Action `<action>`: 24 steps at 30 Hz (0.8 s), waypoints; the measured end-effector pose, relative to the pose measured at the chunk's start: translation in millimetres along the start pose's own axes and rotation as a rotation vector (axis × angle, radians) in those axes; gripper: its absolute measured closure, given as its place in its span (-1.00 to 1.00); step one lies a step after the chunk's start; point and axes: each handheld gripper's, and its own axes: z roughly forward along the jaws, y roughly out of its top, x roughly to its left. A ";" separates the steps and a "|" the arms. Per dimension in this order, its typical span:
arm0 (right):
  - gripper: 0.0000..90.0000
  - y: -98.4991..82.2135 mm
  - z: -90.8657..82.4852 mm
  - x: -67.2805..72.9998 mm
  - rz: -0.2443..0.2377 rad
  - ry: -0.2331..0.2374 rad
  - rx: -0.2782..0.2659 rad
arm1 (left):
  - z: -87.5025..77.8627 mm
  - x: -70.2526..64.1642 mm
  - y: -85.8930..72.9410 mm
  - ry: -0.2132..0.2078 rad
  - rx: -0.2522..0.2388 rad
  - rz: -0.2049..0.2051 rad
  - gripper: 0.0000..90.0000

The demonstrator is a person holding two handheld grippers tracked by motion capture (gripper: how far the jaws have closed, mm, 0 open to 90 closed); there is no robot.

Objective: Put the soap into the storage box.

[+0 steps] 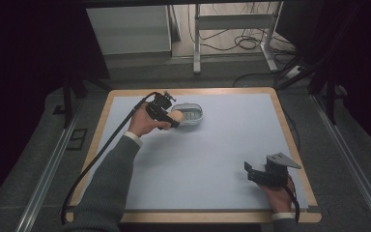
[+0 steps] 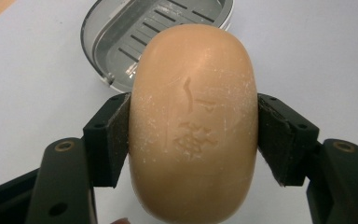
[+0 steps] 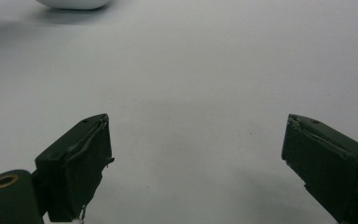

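An oval tan bar of soap (image 2: 193,121) with an embossed mark is clamped between the pads of my left gripper (image 2: 193,140), which is shut on it. In the high view that left gripper (image 1: 173,118) holds the soap (image 1: 177,116) just left of a grey oval soap dish (image 1: 192,115) with a slotted insert. The dish (image 2: 121,42) lies just beyond the soap in the left gripper view. My right gripper (image 1: 249,171) rests near the table's front right, open, with nothing between its fingers (image 3: 81,168).
A pale blue mat (image 1: 212,150) covers the wooden-edged table (image 1: 290,145). A white rim of the dish (image 3: 72,3) shows at the top left of the right gripper view. Beyond the table stand a metal frame and cables on the floor.
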 end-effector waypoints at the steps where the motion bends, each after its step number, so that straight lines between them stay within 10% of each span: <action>1: -0.81 0.0 -0.1 -0.1 0.000 0.001 0.001 | 1.3 -0.3 1.1 0.000 -0.001 -0.001 -0.28; 24: -0.81 0.2 0.2 -0.8 0.014 0.003 0.004 | 22.2 11.2 28.3 -0.017 -0.008 -0.002 -0.28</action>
